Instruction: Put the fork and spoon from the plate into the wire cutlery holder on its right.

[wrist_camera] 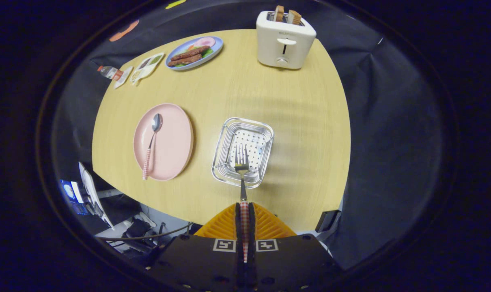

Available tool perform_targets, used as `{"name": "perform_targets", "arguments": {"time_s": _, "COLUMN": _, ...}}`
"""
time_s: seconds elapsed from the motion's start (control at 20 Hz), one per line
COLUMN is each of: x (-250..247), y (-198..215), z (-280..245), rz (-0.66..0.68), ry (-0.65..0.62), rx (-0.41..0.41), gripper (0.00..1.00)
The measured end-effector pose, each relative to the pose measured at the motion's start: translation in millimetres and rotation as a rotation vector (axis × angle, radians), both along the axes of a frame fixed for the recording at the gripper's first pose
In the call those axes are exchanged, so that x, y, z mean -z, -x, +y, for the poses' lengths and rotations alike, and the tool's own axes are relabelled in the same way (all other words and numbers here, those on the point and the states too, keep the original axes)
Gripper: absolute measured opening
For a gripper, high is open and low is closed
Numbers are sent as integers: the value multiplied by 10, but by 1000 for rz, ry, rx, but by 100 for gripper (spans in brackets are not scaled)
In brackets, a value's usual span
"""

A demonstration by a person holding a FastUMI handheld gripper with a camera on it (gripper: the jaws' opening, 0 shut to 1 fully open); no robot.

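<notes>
My gripper (244, 207) is shut on the checked handle of the fork (242, 170), high above the table. The fork's tines point ahead and hang over the wire cutlery holder (227, 138), a square silver basket with a dotted white bottom, just beyond the fingers. To the holder's left lies the pink plate (173, 140). On it rests the spoon (152, 142), bowl away from me, checked handle reaching the plate's near rim.
The round wooden table (294, 121) carries a white toaster (285, 39) with two slices of bread at the far side, and a blue plate of food (194, 52), a small tray (147, 67) and a bottle (110, 72) at the far left. Cables and equipment lie on the floor below the table's near edge.
</notes>
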State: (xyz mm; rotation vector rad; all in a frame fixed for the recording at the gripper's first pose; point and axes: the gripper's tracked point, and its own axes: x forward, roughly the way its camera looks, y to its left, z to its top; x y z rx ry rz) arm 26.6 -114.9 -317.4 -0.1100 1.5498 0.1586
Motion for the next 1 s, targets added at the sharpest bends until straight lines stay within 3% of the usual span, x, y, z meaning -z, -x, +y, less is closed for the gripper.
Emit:
{"name": "perform_targets", "arguments": {"time_s": 0.4, "x": 98, "y": -171, "z": 135, "rz": 143, "ry": 48, "rx": -9, "gripper": 4}}
{"name": "perform_targets", "arguments": {"time_s": 0.7, "x": 163, "y": -251, "z": 209, "rz": 167, "ry": 60, "rx": -4, "gripper": 4}}
{"name": "perform_targets", "arguments": {"time_s": 1.0, "x": 125, "y": -279, "z": 178, "rz": 113, "ry": 70, "rx": 31, "gripper": 10}}
